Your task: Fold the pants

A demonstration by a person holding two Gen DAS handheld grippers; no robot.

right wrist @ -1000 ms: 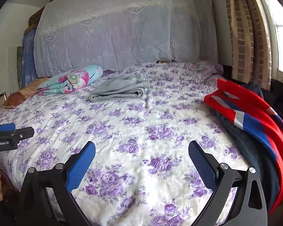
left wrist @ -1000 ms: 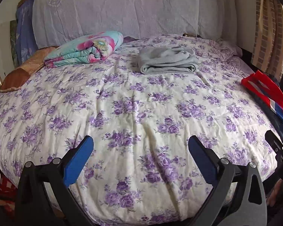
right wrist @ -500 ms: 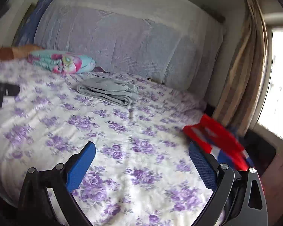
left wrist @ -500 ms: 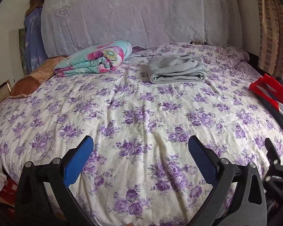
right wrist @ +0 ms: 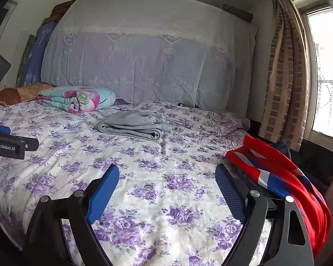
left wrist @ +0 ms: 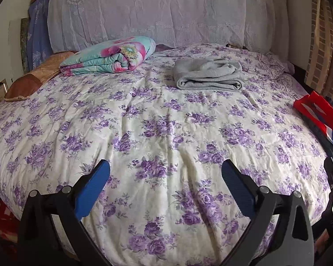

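Left wrist view shows you the bed (left wrist: 166, 133) in its floral cover, grey folded pants (left wrist: 208, 77) lying near the headboard, your left claw (left wrist: 165, 173) spread wide over bare cover; your right claw (right wrist: 167, 177) is narrowing, empty, beside the red garment (right wrist: 277, 173).

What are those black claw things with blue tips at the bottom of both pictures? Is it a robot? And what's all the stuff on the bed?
No robot here. A person holds a hand tool in each hand, each with a small camera looking out along its two fingers. One picture is from the left gripper, the other from the right gripper. Both are over a flowered bedspread and hold nothing; the left is open and the right one's jaws are closing a little. On the bed lie folded grey pants, a rolled colourful quilt, and red and blue clothing at the right edge.
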